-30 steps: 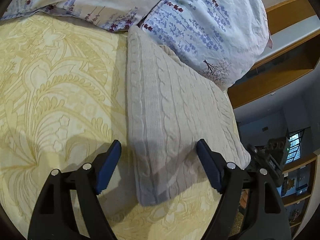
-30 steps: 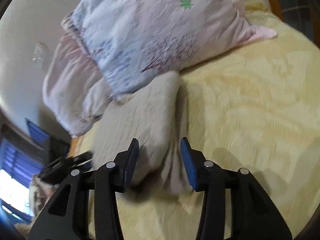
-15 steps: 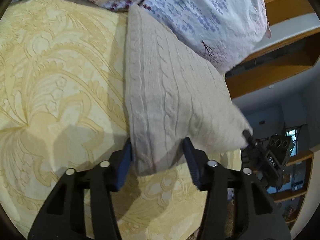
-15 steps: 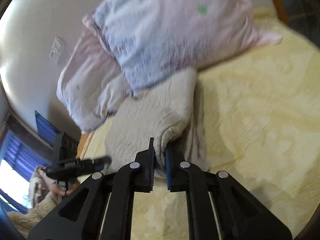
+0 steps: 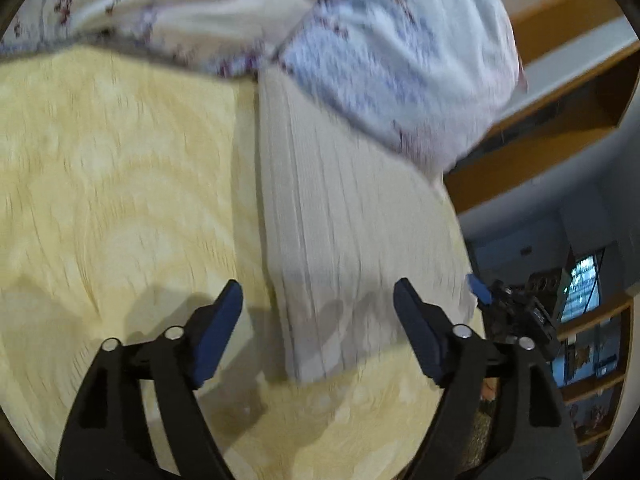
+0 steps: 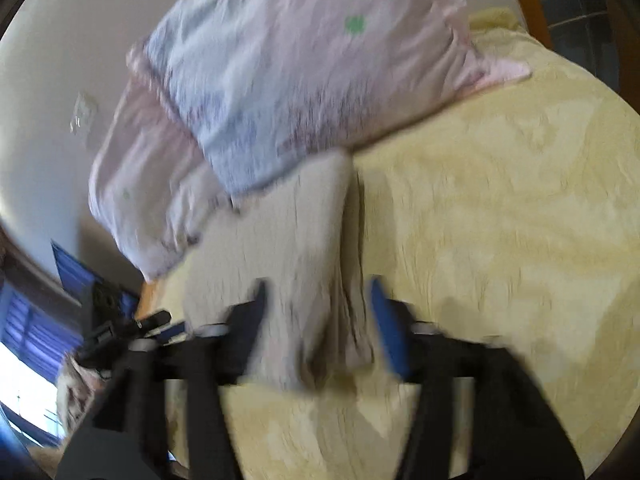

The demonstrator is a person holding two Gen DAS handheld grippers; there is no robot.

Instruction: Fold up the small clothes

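Note:
A folded beige cable-knit garment [image 5: 344, 232] lies on the yellow patterned bedspread [image 5: 120, 184], its far end against the pillows. My left gripper [image 5: 318, 308] is open, its blue-padded jaws standing either side of the garment's near corner without touching it. In the right wrist view the same garment [image 6: 288, 240] lies ahead, and my right gripper [image 6: 316, 312] is open with its jaws either side of the garment's near bunched edge. Both views are motion-blurred.
Floral pillows [image 5: 392, 52] are piled at the head of the bed, also in the right wrist view [image 6: 304, 68]. A wooden bed frame [image 5: 552, 120] and shelves stand at right. The other gripper [image 5: 516, 312] shows beyond the bed's edge.
Both grippers were shut on the garment's edges half a second ago; now both have opened and let go, and the garment lies flat. Both pulled back slightly.

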